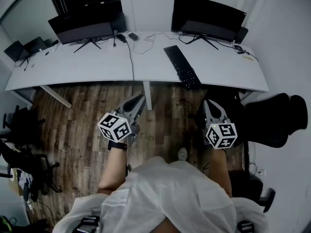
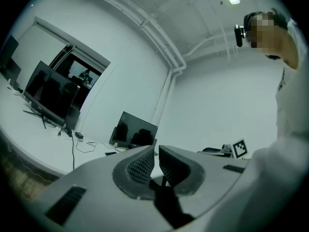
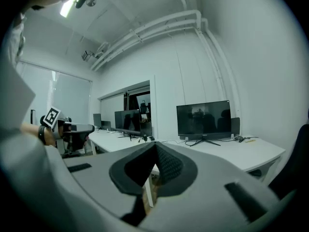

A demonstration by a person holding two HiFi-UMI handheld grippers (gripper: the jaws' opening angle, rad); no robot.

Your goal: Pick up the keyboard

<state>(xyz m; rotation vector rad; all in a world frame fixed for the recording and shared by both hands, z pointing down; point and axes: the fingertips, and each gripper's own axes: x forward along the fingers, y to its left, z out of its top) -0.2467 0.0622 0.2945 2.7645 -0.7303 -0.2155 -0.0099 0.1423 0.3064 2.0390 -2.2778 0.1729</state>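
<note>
The black keyboard [image 1: 182, 67] lies at an angle on the white desk [image 1: 97, 64], in front of the right monitor [image 1: 208, 16]. Both grippers hang over the wooden floor, short of the desk's near edge. In the head view my left gripper [image 1: 140, 98] points toward the desk, left of the keyboard, and my right gripper [image 1: 208, 103] sits just below the keyboard's near end. In their own views, the left gripper [image 2: 156, 151] and the right gripper [image 3: 154, 146] have their jaws together with nothing between them. I cannot make out the keyboard in the right gripper view.
A second monitor [image 1: 86, 27] stands at the desk's left, with cables [image 1: 131, 57] and small devices around it. A white desk leg [image 1: 146, 95] drops between the grippers. A black office chair [image 1: 277, 120] stands at the right and dark chairs [image 1: 19, 149] at the left.
</note>
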